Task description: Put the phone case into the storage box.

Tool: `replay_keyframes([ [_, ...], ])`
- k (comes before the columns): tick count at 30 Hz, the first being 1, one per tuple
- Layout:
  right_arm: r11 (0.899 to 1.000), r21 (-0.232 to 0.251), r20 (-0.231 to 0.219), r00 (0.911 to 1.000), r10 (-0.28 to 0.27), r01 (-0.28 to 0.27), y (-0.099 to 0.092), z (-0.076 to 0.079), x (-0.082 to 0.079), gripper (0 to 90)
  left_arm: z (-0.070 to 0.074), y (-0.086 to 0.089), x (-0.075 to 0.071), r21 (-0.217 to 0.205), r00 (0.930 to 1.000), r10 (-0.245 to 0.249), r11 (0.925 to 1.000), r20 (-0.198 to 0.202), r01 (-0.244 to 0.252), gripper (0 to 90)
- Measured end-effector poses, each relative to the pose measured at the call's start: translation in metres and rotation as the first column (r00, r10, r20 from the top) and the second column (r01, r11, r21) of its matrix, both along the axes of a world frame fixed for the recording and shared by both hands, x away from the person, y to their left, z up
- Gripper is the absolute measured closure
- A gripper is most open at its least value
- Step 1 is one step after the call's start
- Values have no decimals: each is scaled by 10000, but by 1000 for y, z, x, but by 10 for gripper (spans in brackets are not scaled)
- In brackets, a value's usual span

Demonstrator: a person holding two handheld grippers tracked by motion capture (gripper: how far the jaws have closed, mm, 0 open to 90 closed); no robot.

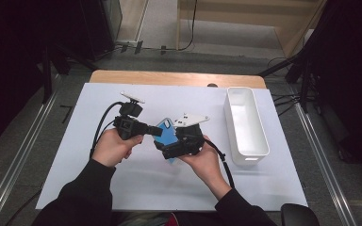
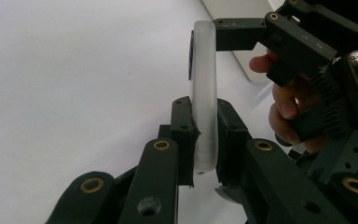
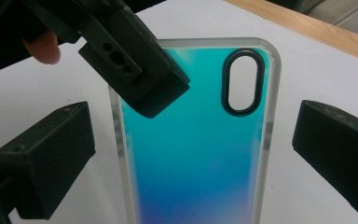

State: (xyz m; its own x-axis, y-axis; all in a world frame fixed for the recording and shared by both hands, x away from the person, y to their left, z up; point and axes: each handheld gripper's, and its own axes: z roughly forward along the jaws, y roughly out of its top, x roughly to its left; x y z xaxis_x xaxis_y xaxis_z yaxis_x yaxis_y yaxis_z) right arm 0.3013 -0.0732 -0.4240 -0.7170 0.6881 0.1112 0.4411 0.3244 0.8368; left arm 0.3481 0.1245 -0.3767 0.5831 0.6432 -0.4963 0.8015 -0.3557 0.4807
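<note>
Phone case (image 3: 196, 154), blue-teal back with clear rubbery edges, is up off the desk (image 1: 75, 179) right in the middle, held between my two grippers. The left gripper (image 2: 205, 140) has its jaws pinching one clear side rim of the case, so in the left gripper view I get it edge-on, standing up like a thin blade. I'd guess that's on purpose: gripping the rim leaves the flat back free for the other hand. The right gripper (image 1: 162, 149) sits at about 4 o'clock from the case, jaws spread wide on either side of it and not touching; in the right gripper view the case runs straight up between them, camera cutout (image 3: 243, 81) near 1 o'clock. Looks to me like a handover or a re-grip lining up. The white bin (image 1: 245, 123) waits at 3 o'clock, well apart, probably the drop-off spot.
</note>
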Motion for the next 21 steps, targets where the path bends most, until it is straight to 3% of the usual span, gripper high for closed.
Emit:
replay_keyframes([
  [5,9999,-127,-34,10000,62,-63,5,0,1,0,0,0,0,-158,9998,138,9998,-118,-140,793],
  [7,9999,-121,-48,10000,65,-66,7,-1,1,64,1,0,0,-133,9998,164,9998,-134,-166,793],
  [11,9999,-114,-40,10000,79,-80,9,-2,3,75,0,0,0,-173,9994,272,9995,-197,-276,793],
  [13,9997,-225,26,10000,-96,97,9,-3,4,125,0,2,1,-138,9995,256,9996,-191,-258,792],
  [21,9998,-202,19,10000,-42,43,8,-3,6,145,0,1,1,-136,9993,320,9994,-203,-322,792],
])
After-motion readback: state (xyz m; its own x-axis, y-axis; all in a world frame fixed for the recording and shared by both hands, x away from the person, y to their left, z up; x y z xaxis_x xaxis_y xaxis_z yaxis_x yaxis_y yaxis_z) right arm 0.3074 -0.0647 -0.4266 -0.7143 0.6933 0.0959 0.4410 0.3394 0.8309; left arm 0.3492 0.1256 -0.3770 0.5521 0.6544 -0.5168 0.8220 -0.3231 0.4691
